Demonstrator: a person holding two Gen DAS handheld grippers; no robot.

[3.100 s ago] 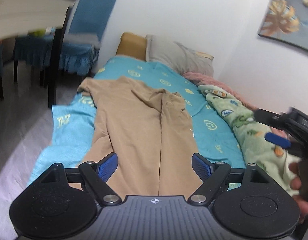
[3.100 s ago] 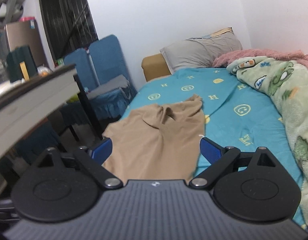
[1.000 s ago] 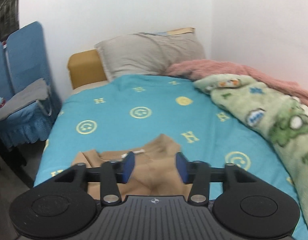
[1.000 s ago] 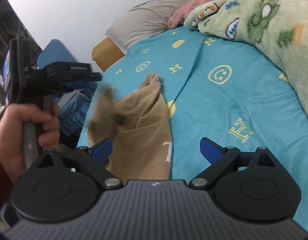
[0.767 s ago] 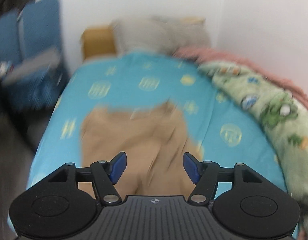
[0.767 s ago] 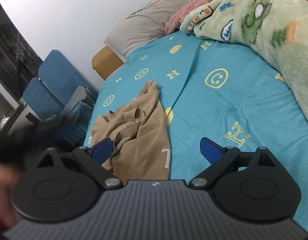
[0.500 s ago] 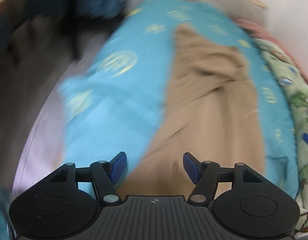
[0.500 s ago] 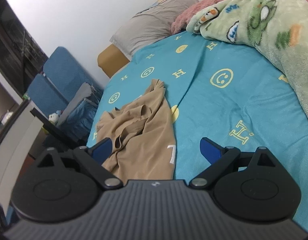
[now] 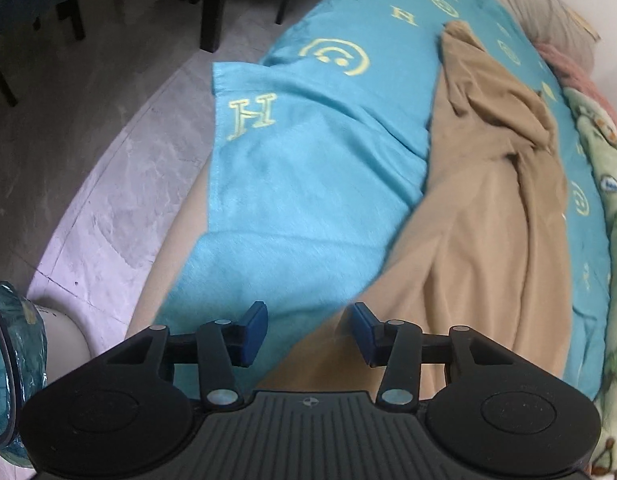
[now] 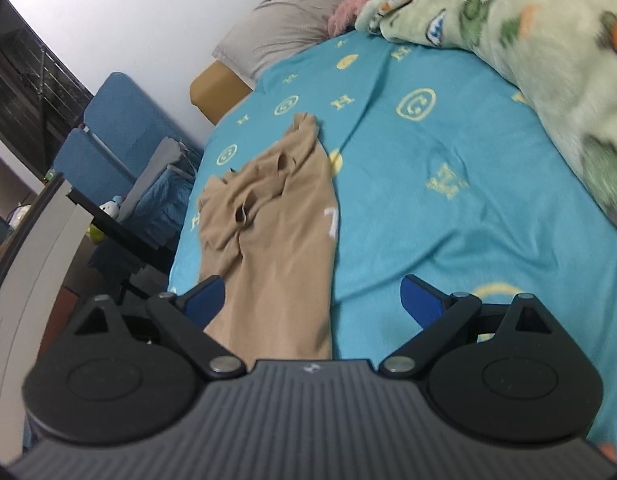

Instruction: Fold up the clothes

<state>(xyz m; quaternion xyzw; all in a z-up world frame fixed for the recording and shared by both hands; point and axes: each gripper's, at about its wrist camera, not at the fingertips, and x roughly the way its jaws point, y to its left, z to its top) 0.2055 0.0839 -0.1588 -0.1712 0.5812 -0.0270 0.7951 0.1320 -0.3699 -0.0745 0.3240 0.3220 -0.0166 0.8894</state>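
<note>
While the tan trousers (image 9: 480, 216) lie lengthwise along the bed, on the turquoise sheet (image 9: 292, 184) printed with yellow letters and smiley faces, both claws hang over their near end with nothing between the blue pads. The left claw (image 9: 306, 330) stands partly open above the line where the trousers' near edge meets the sheet, its jaws clearly apart and gripping nothing. In that view the far end of the garment is rumpled and partly turned over on itself, and the sheet's corner hangs off the bed's side above a grey tiled floor (image 9: 92, 168). The right claw (image 10: 312, 300) is spread wide, its left pad over the trousers' near end and its right pad over bare sheet; it holds nothing. From this side a small white tag shows near the trousers' right edge. A green cartoon-print blanket (image 10: 524, 28) is heaped along the far side of the bed, with a grey pillow (image 10: 296, 20) at the head and blue chairs (image 10: 120, 128) beside the bed.
</note>
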